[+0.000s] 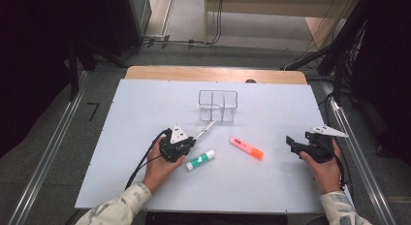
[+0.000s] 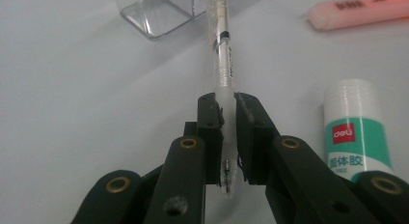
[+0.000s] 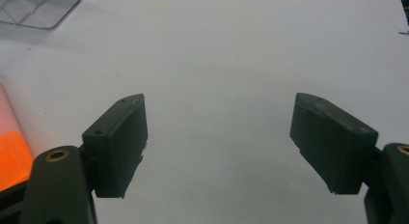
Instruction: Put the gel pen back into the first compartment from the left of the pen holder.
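White table point(image 1: 145, 104) surface: left gripper point(image 2: 227, 113) pinches clear pen point(image 2: 223, 64) near its tip end; light, stiff, slippery barrel, firmer mid-barrel hold advised. Right gripper point(image 3: 219, 137) spread, empty.

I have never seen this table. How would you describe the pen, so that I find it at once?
Start at the clear plastic organizer near the far middle of the white table. Just in front of it, the left gripper is shut on a thin see-through pen that points toward the organizer. Unlike the stubby green-labelled glue stick and the orange highlighter nearby, it is slim and colourless.
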A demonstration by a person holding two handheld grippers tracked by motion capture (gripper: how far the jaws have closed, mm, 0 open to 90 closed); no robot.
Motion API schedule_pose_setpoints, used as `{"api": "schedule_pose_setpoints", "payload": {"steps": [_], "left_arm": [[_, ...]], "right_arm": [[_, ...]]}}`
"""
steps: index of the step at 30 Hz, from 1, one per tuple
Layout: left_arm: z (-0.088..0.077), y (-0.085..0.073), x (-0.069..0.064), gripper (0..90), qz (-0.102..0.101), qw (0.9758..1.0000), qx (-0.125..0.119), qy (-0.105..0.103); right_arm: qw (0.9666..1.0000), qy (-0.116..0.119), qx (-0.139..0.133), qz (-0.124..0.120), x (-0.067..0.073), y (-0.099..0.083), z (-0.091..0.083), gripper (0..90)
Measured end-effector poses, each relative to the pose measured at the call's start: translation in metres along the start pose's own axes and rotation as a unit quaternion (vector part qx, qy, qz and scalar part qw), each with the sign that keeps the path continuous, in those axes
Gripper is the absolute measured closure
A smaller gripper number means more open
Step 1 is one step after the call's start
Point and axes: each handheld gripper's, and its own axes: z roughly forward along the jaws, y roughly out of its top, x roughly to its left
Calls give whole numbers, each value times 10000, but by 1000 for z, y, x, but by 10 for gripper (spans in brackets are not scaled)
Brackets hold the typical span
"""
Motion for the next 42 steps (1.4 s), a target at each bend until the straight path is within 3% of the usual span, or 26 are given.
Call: {"api": "schedule_pose_setpoints", "payload": {"steps": [4,10,19,22,27,32,42], "left_arm": [[-7,3,-1,818,-89,9998,-130,-101],[-17,7,2,818,-452,9986,-181,-203],[-38,19,8,817,-749,9958,-510,-104],[-42,26,10,818,-833,9949,-547,-163],[-49,39,13,818,-840,9943,-632,-160],[-54,47,18,818,-884,9937,-690,31],[-45,68,30,817,-997,9932,-580,171]], "right_arm": [[10000,-6,-4,3,0,0,-1,194],[10000,-1,-2,-2,0,0,0,195],[10000,10,1,9,0,0,0,195],[10000,2,12,18,-1,0,0,195],[10000,7,18,13,0,0,1,195],[10000,-2,24,25,0,0,1,195],[10000,8,18,3,0,1,1,195]]}}
